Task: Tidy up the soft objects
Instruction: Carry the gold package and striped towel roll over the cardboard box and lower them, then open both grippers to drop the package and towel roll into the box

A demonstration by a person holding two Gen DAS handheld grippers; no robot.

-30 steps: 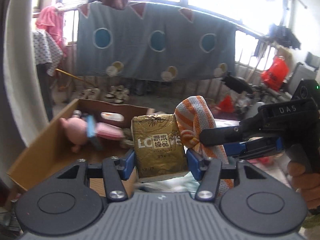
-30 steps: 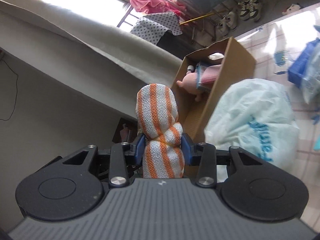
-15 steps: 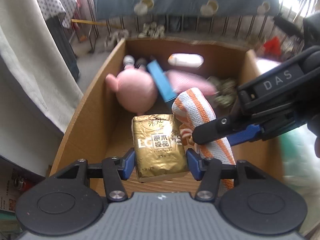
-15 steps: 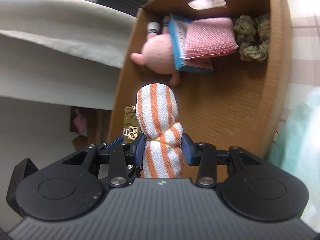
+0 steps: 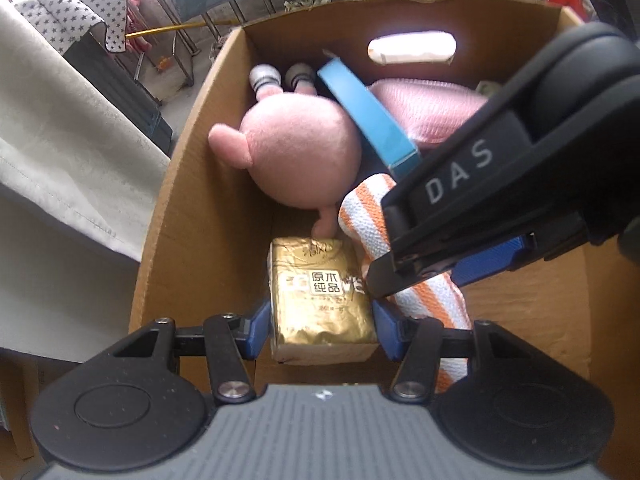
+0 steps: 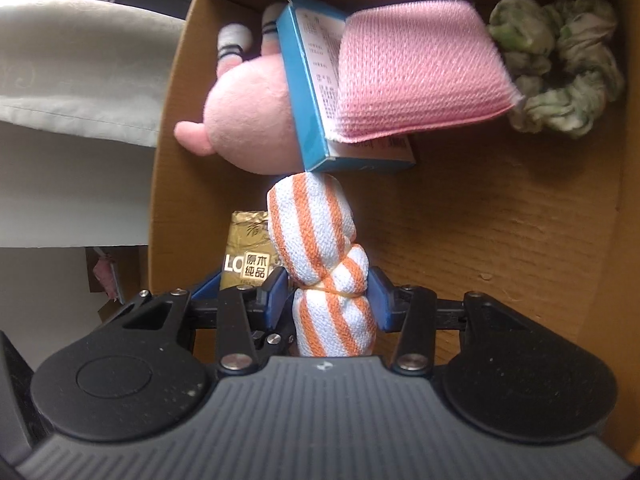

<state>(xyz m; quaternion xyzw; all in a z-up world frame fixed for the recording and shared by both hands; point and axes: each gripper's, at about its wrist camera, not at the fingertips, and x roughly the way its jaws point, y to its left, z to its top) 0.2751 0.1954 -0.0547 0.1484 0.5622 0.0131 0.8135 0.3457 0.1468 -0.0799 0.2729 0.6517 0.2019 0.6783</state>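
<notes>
Left wrist view: left gripper (image 5: 322, 320) clamps gold packet (image 5: 320, 296); at 3 o'clock, right gripper (image 6: 330, 300), jaws opening, straddles striped towel roll (image 6: 324, 268) over cardboard box (image 5: 180, 184).

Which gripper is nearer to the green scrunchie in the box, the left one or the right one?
Right. The right gripper, jaws opening around the striped towel roll, sits on the scrunchie's side of the cardboard box. The left gripper, holding the gold pack, is beyond it.

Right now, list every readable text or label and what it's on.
"DAS": on the right gripper body, seen in the left wrist view.
"原木纯品": white label on the gold tissue pack between the left gripper fingers; "LO" beside it in the right wrist view.
Blue box: small print on its side, too small to read.
Nothing else legible.
</notes>
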